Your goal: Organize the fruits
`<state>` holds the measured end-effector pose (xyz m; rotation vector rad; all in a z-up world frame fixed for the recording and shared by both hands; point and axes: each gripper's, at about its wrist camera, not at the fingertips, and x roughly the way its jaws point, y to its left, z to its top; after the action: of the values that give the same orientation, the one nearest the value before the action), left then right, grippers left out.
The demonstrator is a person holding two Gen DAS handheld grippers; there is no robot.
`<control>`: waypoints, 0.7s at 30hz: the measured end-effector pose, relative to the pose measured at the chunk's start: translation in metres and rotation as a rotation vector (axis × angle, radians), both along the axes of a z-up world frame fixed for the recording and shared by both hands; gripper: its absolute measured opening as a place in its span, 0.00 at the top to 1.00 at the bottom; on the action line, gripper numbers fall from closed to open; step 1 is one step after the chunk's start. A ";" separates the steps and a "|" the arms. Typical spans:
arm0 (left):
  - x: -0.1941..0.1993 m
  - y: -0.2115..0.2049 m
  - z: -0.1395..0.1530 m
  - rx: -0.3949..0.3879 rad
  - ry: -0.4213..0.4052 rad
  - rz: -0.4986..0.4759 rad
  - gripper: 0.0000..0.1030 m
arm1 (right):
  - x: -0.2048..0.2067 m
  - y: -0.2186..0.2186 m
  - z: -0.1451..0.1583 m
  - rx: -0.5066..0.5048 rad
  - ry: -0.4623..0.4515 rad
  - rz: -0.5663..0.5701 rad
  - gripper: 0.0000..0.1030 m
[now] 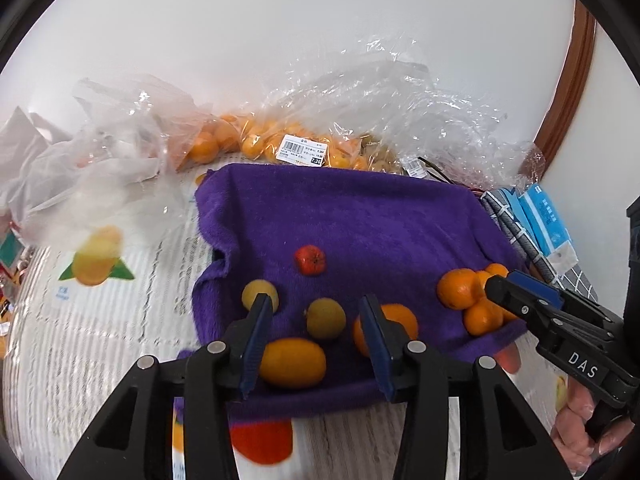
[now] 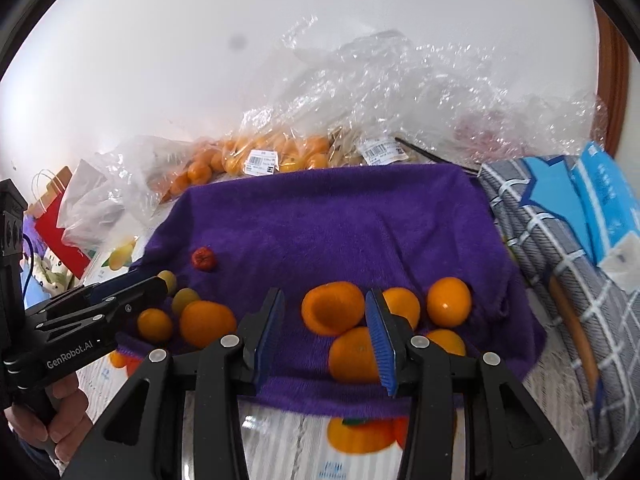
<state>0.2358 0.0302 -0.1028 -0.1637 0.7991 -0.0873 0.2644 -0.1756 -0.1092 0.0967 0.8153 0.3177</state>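
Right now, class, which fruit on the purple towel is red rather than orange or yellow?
The small red fruit, lying alone toward the middle of the purple towel. Every other fruit on it is orange or yellowish.

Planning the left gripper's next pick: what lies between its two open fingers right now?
In the left wrist view, the left gripper frames a yellow-green fruit and, nearer, an oval orange fruit, both resting on the purple towel.

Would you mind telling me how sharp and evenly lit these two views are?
Left wrist view: strong fisheye bending, dark corners, the white bag at left smeared and soft, the purple towel fairly sharp. Right wrist view: bright wall washed out, glare on the clear wrap, a dark smudge on the lens.
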 end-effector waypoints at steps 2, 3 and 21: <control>-0.009 0.000 0.004 -0.003 -0.002 0.002 0.58 | -0.010 0.000 0.008 -0.023 -0.011 -0.009 0.59; -0.014 -0.001 0.005 -0.003 -0.004 0.004 0.57 | -0.015 -0.001 0.012 -0.028 -0.018 -0.013 0.59; -0.123 -0.017 0.065 0.018 -0.106 0.044 0.36 | -0.125 -0.036 0.078 -0.119 -0.061 -0.136 0.47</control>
<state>0.1129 0.0132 -0.0375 -0.1585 0.6900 -0.0467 0.1391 -0.2112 -0.0313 0.0304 0.7614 0.1432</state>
